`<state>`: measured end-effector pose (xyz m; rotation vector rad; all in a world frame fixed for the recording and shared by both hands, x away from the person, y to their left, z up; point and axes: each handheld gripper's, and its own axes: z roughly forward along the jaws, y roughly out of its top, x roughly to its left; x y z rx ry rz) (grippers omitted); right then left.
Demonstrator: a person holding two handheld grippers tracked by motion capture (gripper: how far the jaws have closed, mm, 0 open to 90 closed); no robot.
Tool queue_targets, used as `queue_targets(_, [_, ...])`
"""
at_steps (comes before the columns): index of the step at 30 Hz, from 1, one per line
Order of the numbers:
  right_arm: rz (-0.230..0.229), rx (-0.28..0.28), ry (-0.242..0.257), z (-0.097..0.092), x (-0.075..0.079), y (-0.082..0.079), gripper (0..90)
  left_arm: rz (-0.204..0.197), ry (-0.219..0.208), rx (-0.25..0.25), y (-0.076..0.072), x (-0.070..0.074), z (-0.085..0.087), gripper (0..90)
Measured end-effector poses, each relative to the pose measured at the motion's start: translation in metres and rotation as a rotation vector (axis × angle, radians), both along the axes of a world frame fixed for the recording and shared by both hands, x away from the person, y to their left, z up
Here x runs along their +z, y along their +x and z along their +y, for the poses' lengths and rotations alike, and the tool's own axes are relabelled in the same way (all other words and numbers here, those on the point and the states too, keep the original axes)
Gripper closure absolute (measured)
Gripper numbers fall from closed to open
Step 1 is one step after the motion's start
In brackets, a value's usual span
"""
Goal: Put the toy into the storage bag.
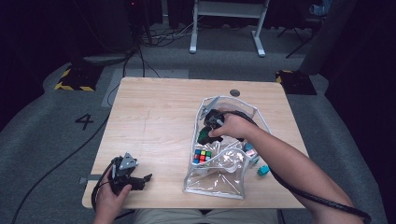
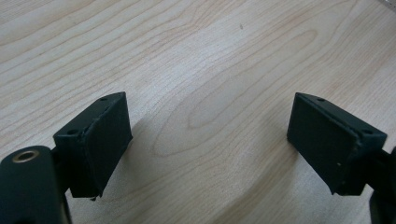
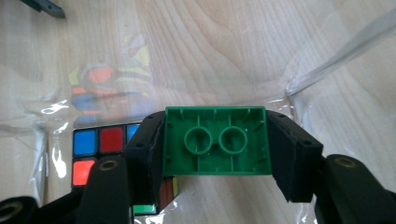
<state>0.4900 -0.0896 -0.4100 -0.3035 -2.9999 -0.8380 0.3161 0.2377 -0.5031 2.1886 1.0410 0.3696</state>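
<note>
My right gripper (image 3: 215, 142) is shut on a green toy brick (image 3: 215, 140), whose hollow underside with two round tubes faces the camera. It hangs inside a clear plastic bag (image 1: 219, 179) on the table's right half, where the right gripper (image 1: 208, 135) reaches in from the bag's open top. A colour-tiled puzzle cube (image 1: 201, 156) lies in the bag just below the brick; the same cube (image 3: 100, 154) sits at the left behind the jaw. My left gripper (image 1: 140, 181) rests open near the table's front left edge, with bare wood between its fingers (image 2: 105, 140).
The wooden table (image 1: 154, 121) stretches bare across its left and middle. Small teal blocks (image 1: 263, 170) lie beside the bag's right side. A grey round grommet (image 1: 235, 93) sits near the far edge. A desk frame and cables stand on the floor beyond.
</note>
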Motion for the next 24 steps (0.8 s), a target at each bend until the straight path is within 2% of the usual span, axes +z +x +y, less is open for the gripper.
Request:
queue_targets(6, [0.031,-0.002,-0.003,0.0,0.0,-0.001,40.1,0.0,0.0,0.0,0.0,0.0,0.0,13.8])
queue_targets(7, [0.009,-0.003,-0.011,0.0,0.0,0.0,39.2,0.0,0.0,0.0,0.0,0.0,0.0,13.8])
queue_targets(12, [0.004,-0.024,-0.006,-0.001,0.003,-0.001,38.7,0.0,0.002,-0.002,0.0,0.0,0.0,13.9])
queue_targets(20, [0.003,-0.085,0.036,-0.015,0.027,-0.005,38.8,0.0,0.004,-0.003,0.0,0.0,0.0,13.8])
queue_targets(24, [-0.014,-0.121,0.061,-0.027,0.048,-0.012,38.3,0.001,0.005,-0.004,0.0,0.0,0.0,13.8])
